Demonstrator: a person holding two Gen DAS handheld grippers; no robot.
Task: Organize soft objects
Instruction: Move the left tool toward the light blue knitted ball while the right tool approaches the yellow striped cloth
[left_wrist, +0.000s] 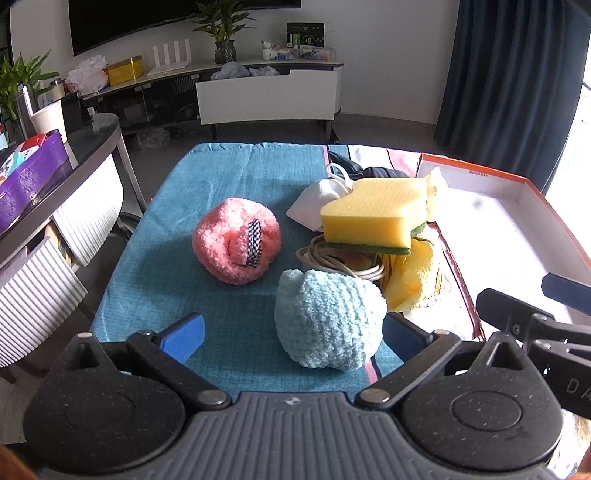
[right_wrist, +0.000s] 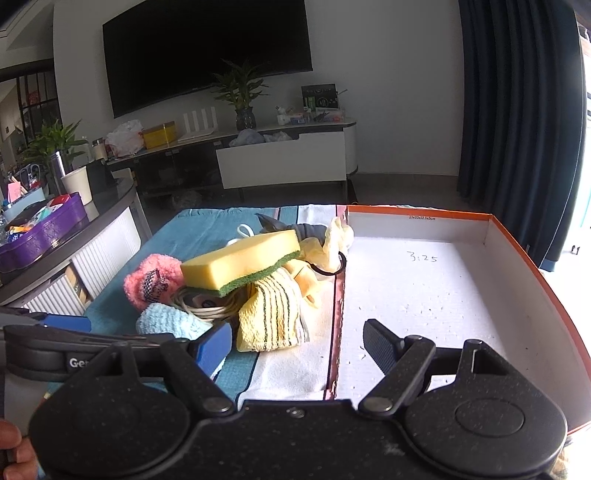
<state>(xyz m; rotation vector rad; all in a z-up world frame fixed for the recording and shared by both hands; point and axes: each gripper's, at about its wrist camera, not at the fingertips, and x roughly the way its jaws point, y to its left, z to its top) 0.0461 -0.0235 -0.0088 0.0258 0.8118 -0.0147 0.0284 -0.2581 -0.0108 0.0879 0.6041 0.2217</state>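
Teal towel (left_wrist: 221, 177) bears a sponge (left_wrist: 373, 214) half-hiding a cable coil (left_wrist: 332, 258); both grippers' jaws gape empty.

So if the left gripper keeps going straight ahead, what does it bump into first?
Probably the fluffy light blue ball. It sits just ahead between the open fingers of the left gripper, close against the right one. The pink ball lies farther back.

This is a living room in a home. A big black TV (right_wrist: 207, 55) hangs on the wall above a long low TV stand (right_wrist: 258, 147). Green plants (right_wrist: 240, 88) in pots stand about. A dark blue curtain (right_wrist: 517, 110) hangs by a bright window.
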